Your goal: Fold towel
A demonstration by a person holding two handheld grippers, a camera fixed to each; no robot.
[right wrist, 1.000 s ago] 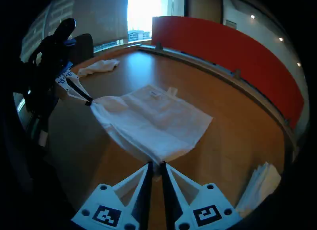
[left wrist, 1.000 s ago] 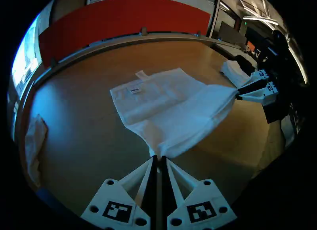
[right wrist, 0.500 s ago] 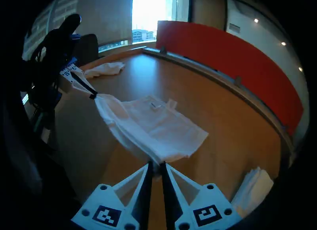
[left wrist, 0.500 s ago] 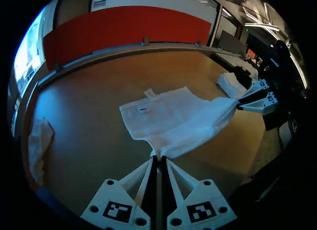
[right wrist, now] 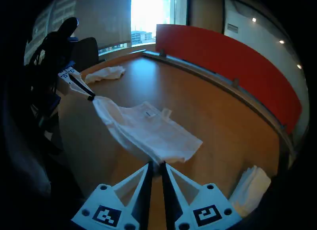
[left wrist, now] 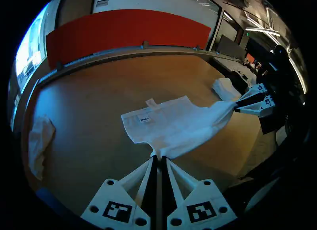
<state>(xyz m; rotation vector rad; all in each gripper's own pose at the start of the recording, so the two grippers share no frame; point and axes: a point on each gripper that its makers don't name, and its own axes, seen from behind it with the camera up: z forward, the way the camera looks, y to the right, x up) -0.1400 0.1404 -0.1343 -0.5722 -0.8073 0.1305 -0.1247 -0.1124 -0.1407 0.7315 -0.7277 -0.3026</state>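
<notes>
The white towel lies on the wooden table in front of the red partition. Its edge toward the partition is flat and the opposite edge is lifted. The left gripper is closed, both fingers pinching one lifted corner. The right gripper, almost closed, nips the other. A small label near the towel's partition-side edge has print too small to read. Each gripper bears black-and-white square markers. A crumpled cloth and a folded stack lie toward opposite ends of the partition.
</notes>
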